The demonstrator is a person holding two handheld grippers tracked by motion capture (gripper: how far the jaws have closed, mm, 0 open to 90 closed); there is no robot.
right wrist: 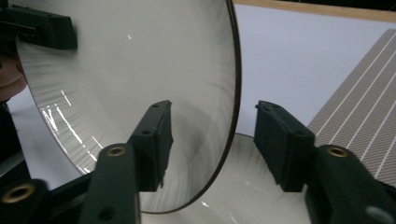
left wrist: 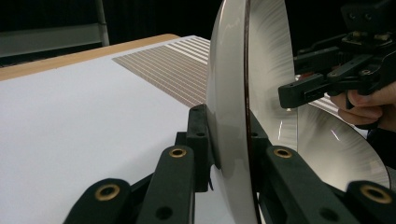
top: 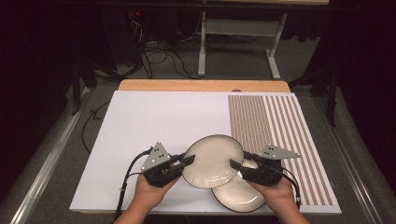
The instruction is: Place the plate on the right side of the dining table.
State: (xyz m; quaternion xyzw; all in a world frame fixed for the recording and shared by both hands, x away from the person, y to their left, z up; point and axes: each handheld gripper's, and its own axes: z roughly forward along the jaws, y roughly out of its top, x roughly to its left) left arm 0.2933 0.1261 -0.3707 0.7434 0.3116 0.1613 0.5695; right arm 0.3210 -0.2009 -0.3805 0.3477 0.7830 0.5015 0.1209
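- Left tongs (top: 188, 160): jaws closed on the left rim of the upper plate (top: 212, 160). In the left gripper view the rim sits squeezed between both pads, plate edge-on to the camera.
- Right tongs (top: 237, 164): jaws parted, straddling the right rim of the same plate. In the right gripper view the rim (right wrist: 236, 84) runs through the gap; one jaw lies over the plate face, the other stands clear outside the edge. Not gripping yet, as far as I can judge.
- Upper plate: cream with a dark rim, lifted and tilted, held above the bench (top: 154, 116) between the two tongs.
- Lower plate (top: 240, 196): same kind, lying flat on the white sheet near the front edge, partly under the raised one, just below the right tongs.
- Striped mat (top: 280, 135) covers the right part of the bench, nothing on it.
- Progress (judgement): top plate is separated from the one below and is in the air. Left to do: right tongs close or release, then carry the plate and set it down.
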